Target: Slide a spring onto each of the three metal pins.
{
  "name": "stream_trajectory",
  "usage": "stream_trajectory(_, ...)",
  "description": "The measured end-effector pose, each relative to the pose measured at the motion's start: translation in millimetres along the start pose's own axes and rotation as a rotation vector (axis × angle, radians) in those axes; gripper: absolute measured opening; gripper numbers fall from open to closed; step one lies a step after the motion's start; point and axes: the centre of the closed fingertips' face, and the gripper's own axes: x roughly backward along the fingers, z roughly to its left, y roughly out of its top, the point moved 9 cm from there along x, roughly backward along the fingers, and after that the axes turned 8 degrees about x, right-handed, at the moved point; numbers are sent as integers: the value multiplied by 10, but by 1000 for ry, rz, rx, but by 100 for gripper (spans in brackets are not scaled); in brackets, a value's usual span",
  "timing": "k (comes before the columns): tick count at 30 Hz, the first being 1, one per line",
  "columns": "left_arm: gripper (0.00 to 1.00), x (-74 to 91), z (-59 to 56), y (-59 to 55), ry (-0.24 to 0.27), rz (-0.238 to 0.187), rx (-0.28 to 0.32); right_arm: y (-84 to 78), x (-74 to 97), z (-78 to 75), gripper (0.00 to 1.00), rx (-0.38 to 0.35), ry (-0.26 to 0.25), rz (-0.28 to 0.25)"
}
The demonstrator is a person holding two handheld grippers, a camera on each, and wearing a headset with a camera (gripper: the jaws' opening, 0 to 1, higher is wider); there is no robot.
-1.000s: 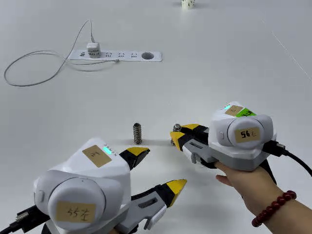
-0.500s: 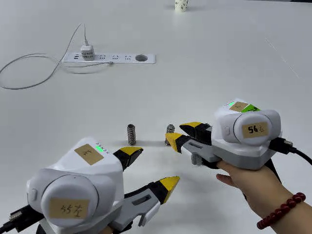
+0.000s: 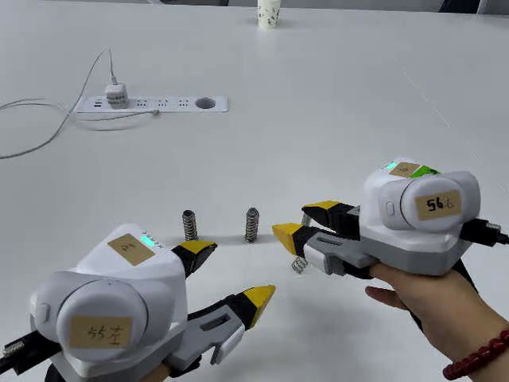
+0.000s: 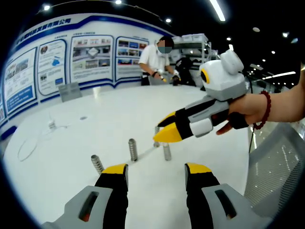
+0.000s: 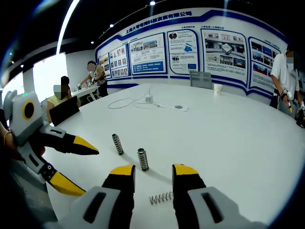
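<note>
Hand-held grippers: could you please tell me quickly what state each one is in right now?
Left hand-held gripper: open, holding nothing.
Right hand-held gripper: open, holding nothing; a loose spring lies on the table by its jaws.

White table [image 3: 342,111] bearing a power strip [image 3: 155,103] and cable [image 3: 32,127] at ten o'clock, a paper cup [image 3: 270,13] at twelve, a spring-sleeved pin [image 3: 189,225] upright, a second pin [image 3: 251,225] at its three o'clock, and a loose spring [image 3: 299,264] lying at five.
</note>
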Motion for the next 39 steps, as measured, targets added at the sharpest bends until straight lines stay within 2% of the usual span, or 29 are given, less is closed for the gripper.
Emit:
stream_trajectory(9, 48, -137, -35, 19, -28, 21, -33, -38, 165, -76, 37, -9, 12, -5)
stream_trajectory(14, 48, -239, -46, 9, -39, 39, -51, -77, 268, -133, 38, -13, 2, -5)
stream_trajectory(19, 46, -325, -42, 11, -49, 45, -43, -123, 363, -186, 38, -20, -5, -6)
stream_trajectory(24, 44, -414, -62, 0, -64, 60, -41, -166, 445, -215, 39, -24, 4, -25)
stream_trajectory(28, 42, -492, -72, 9, -64, 63, -17, -206, 493, -215, 40, -30, 20, -37)
stream_trajectory(35, 39, -651, -108, 1, -73, 77, -3, -270, 574, -217, 41, -29, 46, -38)
stream_trajectory(39, 37, -731, -118, -23, -75, 91, 2, -293, 602, -228, 42, -24, 44, -33)
